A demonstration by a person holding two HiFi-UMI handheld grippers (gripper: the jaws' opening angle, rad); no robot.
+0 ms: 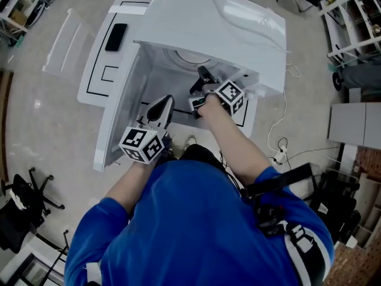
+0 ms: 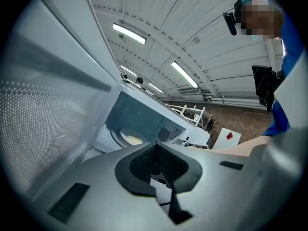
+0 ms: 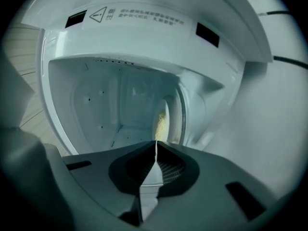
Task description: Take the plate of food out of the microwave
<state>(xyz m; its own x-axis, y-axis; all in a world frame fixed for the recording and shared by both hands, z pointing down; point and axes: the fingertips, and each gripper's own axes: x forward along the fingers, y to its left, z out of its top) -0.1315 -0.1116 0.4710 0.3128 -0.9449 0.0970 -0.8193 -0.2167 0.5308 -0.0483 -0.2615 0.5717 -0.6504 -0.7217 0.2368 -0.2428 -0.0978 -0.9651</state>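
A white microwave (image 1: 208,22) stands with its door (image 1: 116,106) swung open to the left. Inside, a white plate (image 1: 191,57) rests on the floor of the cavity; yellowish food shows on the plate (image 2: 131,137) in the left gripper view and, seen edge-on, on the plate (image 3: 165,121) in the right gripper view. My right gripper (image 1: 202,74) is at the mouth of the cavity, pointing at the plate, jaws shut and empty (image 3: 155,146). My left gripper (image 1: 163,104) is lower left, beside the door, also shut with nothing in it (image 2: 156,149).
The microwave sits on a white table (image 1: 98,70) marked with black lines, with a black flat device (image 1: 115,37) on it. The door's mesh window (image 2: 38,119) is close on my left. On the floor lie cables and a power strip (image 1: 280,154); a black chair (image 1: 24,195) stands lower left.
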